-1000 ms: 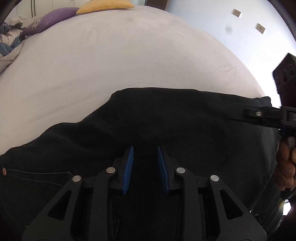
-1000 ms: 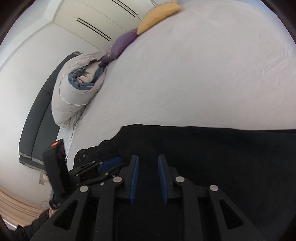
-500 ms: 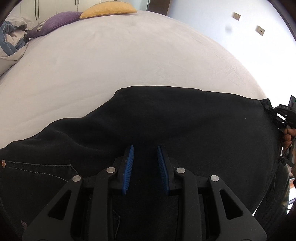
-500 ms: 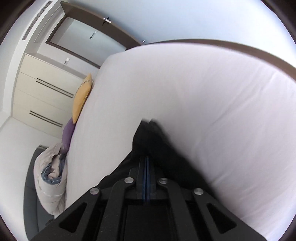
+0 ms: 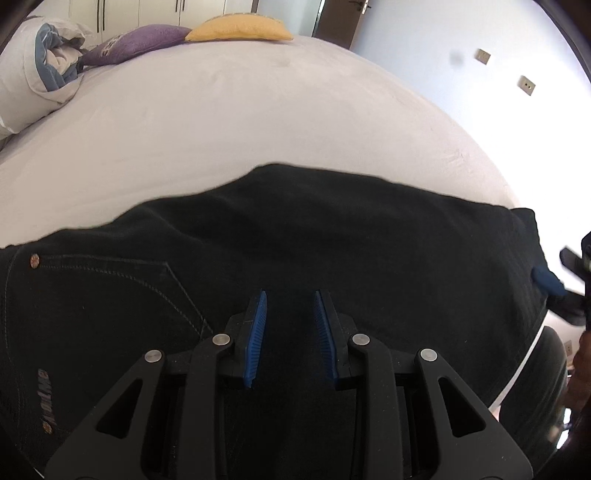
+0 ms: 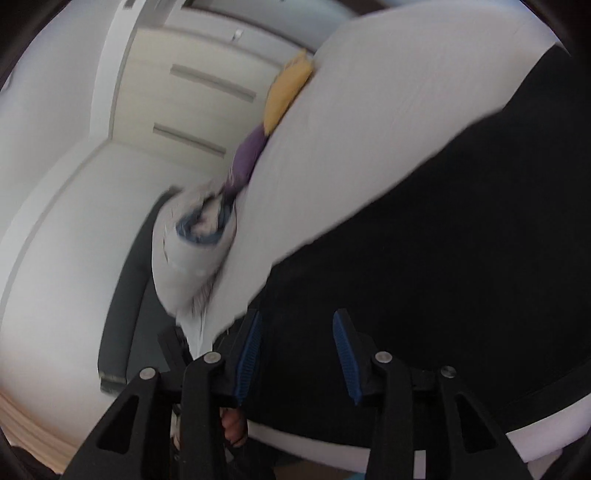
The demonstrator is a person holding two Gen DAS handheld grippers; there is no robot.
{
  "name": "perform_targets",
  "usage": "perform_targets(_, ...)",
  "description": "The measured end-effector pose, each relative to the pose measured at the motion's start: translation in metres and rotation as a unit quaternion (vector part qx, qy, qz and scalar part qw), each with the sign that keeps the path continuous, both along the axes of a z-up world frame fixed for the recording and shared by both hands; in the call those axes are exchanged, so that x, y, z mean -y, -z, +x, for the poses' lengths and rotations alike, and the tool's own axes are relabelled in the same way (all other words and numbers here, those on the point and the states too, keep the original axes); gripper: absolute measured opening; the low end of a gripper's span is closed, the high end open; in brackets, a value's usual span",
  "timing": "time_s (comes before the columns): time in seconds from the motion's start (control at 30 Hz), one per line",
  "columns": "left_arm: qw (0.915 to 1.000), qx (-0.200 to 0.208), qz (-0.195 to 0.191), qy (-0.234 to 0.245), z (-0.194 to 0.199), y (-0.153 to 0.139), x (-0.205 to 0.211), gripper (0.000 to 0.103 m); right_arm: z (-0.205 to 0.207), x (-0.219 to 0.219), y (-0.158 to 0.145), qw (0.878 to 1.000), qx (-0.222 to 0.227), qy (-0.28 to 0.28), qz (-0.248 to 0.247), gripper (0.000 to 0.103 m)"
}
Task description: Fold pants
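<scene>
Black pants [image 5: 332,229] lie across the white bed [image 5: 240,122], their stitched back pocket [image 5: 110,280] at the left. My left gripper [image 5: 288,317] hovers over them, pointing steeply down, open with a narrow gap and no fold between its blue pads. At the right edge of the left wrist view my right gripper [image 5: 557,271] shows by the leg end. In the blurred right wrist view the right gripper [image 6: 297,339] stands over the pants [image 6: 461,240] near the bed's edge. Its jaws are opening, and no cloth is pinched between the pads.
A yellow pillow [image 5: 240,31], a purple pillow [image 5: 136,40] and a rolled duvet [image 5: 37,74] sit at the far end of the bed. Beyond the mattress [image 6: 369,129] are a pale wardrobe [image 6: 192,92] and a dark padded panel [image 6: 125,295]. A hand [image 6: 232,424] shows below the gripper.
My left gripper slid left over the pants, bringing the pocket further into view. The right gripper, shut on the leg end half a second ago, has opened and swung round.
</scene>
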State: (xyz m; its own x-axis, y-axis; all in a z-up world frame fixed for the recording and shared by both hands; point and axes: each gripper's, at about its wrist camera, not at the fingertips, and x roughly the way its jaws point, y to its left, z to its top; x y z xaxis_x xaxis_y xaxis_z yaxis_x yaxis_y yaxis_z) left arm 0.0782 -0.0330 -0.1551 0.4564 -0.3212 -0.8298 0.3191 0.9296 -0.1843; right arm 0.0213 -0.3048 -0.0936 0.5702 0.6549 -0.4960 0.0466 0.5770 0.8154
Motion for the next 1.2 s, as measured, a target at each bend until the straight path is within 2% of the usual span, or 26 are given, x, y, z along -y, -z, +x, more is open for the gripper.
perform_targets(0.07,1.0000,0.001,-0.008,0.001,-0.005,0.008,-0.011,0.027,0.003,-0.032,0.033,0.997,-0.058,-0.036,-0.034,0.040)
perform_targets(0.1,0.9999,0.002,-0.012,0.003,-0.007,0.008,-0.016,0.027,0.001,-0.026,0.045,0.997,-0.066,-0.023,-0.036,0.030)
perform_targets(0.13,0.9998,0.000,-0.020,0.007,-0.009,0.007,-0.022,0.027,-0.001,-0.014,0.052,0.997,-0.067,-0.004,-0.033,0.006)
perform_targets(0.17,0.9995,-0.002,-0.029,0.012,-0.011,0.007,-0.028,0.027,-0.003,0.004,0.058,0.996,-0.083,0.015,-0.031,0.000)
perform_targets(0.23,0.9987,0.001,-0.042,0.029,-0.017,0.006,-0.040,0.027,-0.009,0.044,0.056,0.994,-0.084,0.061,-0.024,0.000)
perform_targets(0.3,0.9988,0.012,-0.028,0.039,-0.023,0.005,-0.050,0.027,-0.026,0.091,0.045,0.989,-0.079,0.110,-0.063,0.000)
perform_targets(0.33,0.9991,0.018,-0.018,0.035,-0.028,0.005,-0.059,0.027,-0.030,0.110,0.042,0.985,-0.082,0.136,-0.068,0.000)
perform_targets(0.37,0.9994,0.020,-0.009,0.026,-0.031,0.007,-0.070,0.027,-0.039,0.130,0.039,0.980,-0.087,0.165,-0.068,0.000)
perform_targets(0.5,0.9989,0.007,-0.043,0.015,-0.045,0.004,-0.113,0.027,-0.080,0.192,0.026,0.954,-0.106,0.265,-0.087,0.000)
perform_targets(0.57,0.9997,0.015,-0.018,-0.006,-0.057,0.000,-0.129,0.027,-0.091,0.203,0.018,0.946,-0.110,0.289,-0.095,0.003)
perform_targets(0.67,0.9986,0.005,-0.044,-0.030,-0.067,0.003,-0.160,0.027,-0.086,0.188,0.009,0.955,-0.092,0.267,-0.087,0.020)
perform_targets(0.77,0.9931,-0.011,-0.102,-0.055,-0.062,0.006,-0.199,0.027,-0.074,0.172,0.002,0.965,-0.077,0.235,-0.086,0.022)
perform_targets(0.8,0.9919,-0.012,-0.111,-0.060,-0.062,0.002,-0.207,0.027,-0.070,0.167,0.000,0.967,-0.075,0.228,-0.082,0.022)
perform_targets(0.87,0.9936,0.010,-0.066,-0.092,-0.064,-0.018,-0.217,0.027,-0.062,0.154,-0.009,0.972,-0.060,0.216,-0.077,0.022)
perform_targets(0.93,0.9910,0.037,-0.109,-0.068,-0.058,-0.041,-0.218,0.027,-0.047,0.128,-0.021,0.977,-0.042,0.194,-0.078,0.023)
perform_targets(1.03,0.9922,0.050,-0.108,-0.037,-0.022,-0.054,-0.188,0.027,-0.026,0.092,-0.025,0.984,-0.027,0.163,-0.062,0.027)
perform_targets(1.1,0.9922,0.032,-0.120,0.004,0.009,-0.048,-0.160,0.027,-0.013,0.070,-0.018,0.988,-0.032,0.147,-0.040,0.027)
perform_targets(1.2,0.9962,0.001,-0.070,0.053,0.044,-0.016,-0.118,0.027,-0.008,0.049,-0.008,0.991,-0.045,0.117,-0.042,0.027)
